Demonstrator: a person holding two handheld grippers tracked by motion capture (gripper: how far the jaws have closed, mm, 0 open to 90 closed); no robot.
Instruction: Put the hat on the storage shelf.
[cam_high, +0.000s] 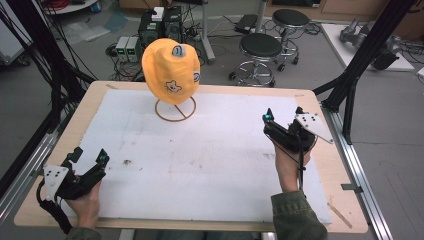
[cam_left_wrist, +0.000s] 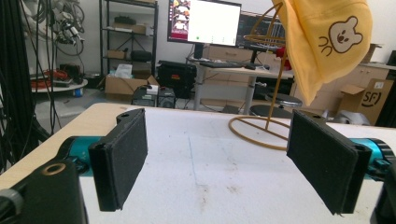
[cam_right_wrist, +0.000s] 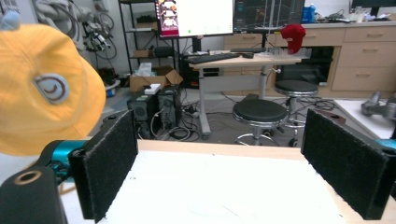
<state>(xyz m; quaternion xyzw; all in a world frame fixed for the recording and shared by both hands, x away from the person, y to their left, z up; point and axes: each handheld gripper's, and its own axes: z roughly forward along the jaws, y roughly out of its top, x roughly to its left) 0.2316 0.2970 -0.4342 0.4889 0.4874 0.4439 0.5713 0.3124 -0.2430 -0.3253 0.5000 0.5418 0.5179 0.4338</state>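
Both grippers, left gripper (cam_high: 90, 156) and right gripper (cam_high: 283, 115), hang released; yellow hat (cam_high: 171, 71) looks soft, probably light — pinch its brim.

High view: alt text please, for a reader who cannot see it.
A yellow hat hangs on a wire stand at the far side of a white-covered table. The left tool and right tool, both open, are held near the table's sides, holding nothing.
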